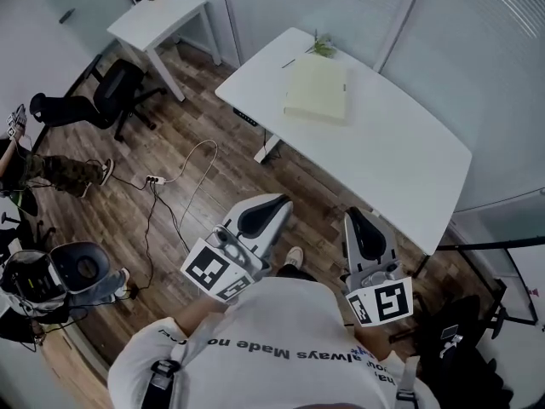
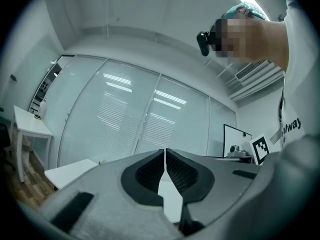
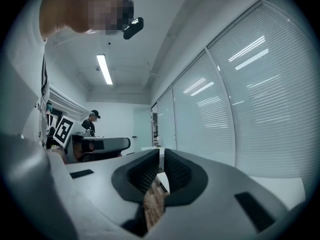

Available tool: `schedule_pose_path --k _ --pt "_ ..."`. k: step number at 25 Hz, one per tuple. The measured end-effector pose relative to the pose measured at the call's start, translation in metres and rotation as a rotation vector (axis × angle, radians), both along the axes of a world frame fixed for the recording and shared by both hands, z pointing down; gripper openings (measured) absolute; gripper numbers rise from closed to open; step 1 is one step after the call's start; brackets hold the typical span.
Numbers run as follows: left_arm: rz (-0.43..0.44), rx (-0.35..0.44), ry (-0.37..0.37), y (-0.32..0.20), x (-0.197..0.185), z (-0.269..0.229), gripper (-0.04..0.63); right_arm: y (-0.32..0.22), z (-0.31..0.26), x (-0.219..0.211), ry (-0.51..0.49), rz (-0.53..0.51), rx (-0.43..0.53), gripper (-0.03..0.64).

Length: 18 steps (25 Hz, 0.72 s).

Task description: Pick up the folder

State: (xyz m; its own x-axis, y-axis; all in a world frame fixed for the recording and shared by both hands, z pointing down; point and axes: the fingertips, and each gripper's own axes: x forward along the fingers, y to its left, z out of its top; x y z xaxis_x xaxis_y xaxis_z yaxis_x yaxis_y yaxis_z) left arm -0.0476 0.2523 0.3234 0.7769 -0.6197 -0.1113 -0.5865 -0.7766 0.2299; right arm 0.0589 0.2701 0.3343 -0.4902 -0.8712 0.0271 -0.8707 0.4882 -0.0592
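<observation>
Claws are both sitting shut and empty. In the left gripper view the left claw (image 2: 165, 156) is pressing its ribbed pads together along a thin seam. In the right gripper view the right claw (image 3: 161, 160) is meeting at the tips, with only a sliver of wooden floor and a white edge showing beneath.

Only the head view is showing the two together. There the left claw (image 1: 279, 199) and the right claw (image 1: 352, 214) are hanging in front of the person's chest, over the floor (image 1: 213, 194). Both are pointing toward the white surface (image 1: 409, 160) and stopping short of its near edge.

That same view alone is showing the folder (image 1: 317, 89), which neither gripper view is making out. Pale yellow-green, it is lying flat toward the surface's far left end. It is looking almost square, with its slightly longer side running away from the person and a thicker edge facing the claws. It is sitting ahead of both claws and well apart from them, with bare floor and the surface's near edge in between. A green sprig (image 1: 321, 47) is lying just beyond its far edge.

The left gripper view is adding a glass wall with blinds (image 2: 125, 119) and a monitor (image 2: 236, 138). The right gripper view is adding a ceiling light (image 3: 104, 69) and a person in a cap (image 3: 91, 122) standing far back. The head view is also taking in a small table (image 1: 157, 20), an office chair (image 1: 106, 100) and a cable (image 1: 174, 177) trailing across the floor.
</observation>
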Motion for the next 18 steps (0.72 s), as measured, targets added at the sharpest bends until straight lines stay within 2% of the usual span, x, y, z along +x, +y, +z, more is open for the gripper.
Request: schedule_pose_path --k 8,18 --pt "-0.013 -0.006 0.004 -0.045 0.037 0.005 0.018 -0.042 0.009 0.031 0.007 -0.030 -0.009 0.032" --pt "-0.031 -0.022 -0.005 -0.086 0.044 0.016 0.018 -0.086 0.017 0.043 0.006 -0.036 -0.020 0.032"
